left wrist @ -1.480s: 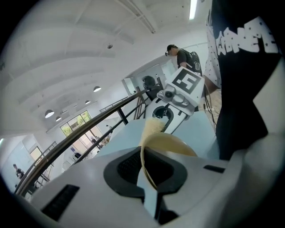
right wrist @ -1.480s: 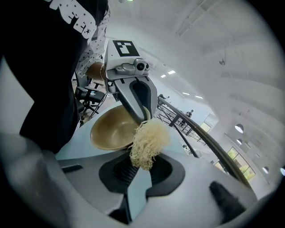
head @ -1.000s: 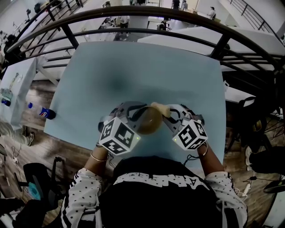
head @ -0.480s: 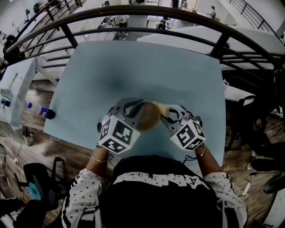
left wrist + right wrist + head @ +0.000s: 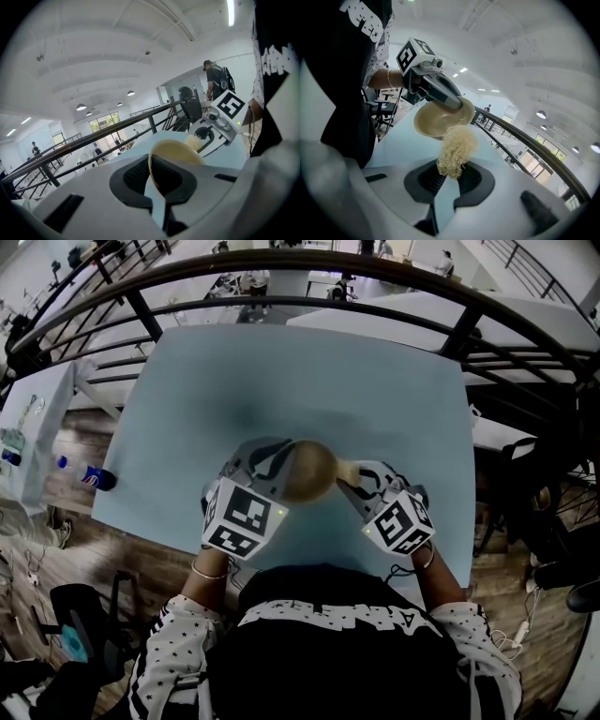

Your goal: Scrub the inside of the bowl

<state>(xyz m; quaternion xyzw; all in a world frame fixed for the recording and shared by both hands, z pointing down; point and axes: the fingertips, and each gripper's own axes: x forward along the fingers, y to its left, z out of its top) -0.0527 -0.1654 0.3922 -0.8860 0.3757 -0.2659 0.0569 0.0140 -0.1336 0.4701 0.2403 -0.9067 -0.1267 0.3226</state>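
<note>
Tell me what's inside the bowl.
In the right gripper view the bowl shows a bare tan inside. The scrubber hangs before its rim, covering that part.

Head view: looked steeply down on the surface (image 5: 234,381) from above.
Left gripper view: faced close along its jaws, onto the bowl (image 5: 172,148).
Right gripper view: faced the bowl from the opposite side.
Shared: the bowl.

Smooth tan bowl (image 5: 309,471), possibly plastic, rough stringy fibre scrubber (image 5: 457,145), matt pale-blue table (image 5: 281,381), dark metal railing (image 5: 309,260)

Pale blue table (image 5: 281,381), black railing (image 5: 309,266) beyond far edge.
</note>
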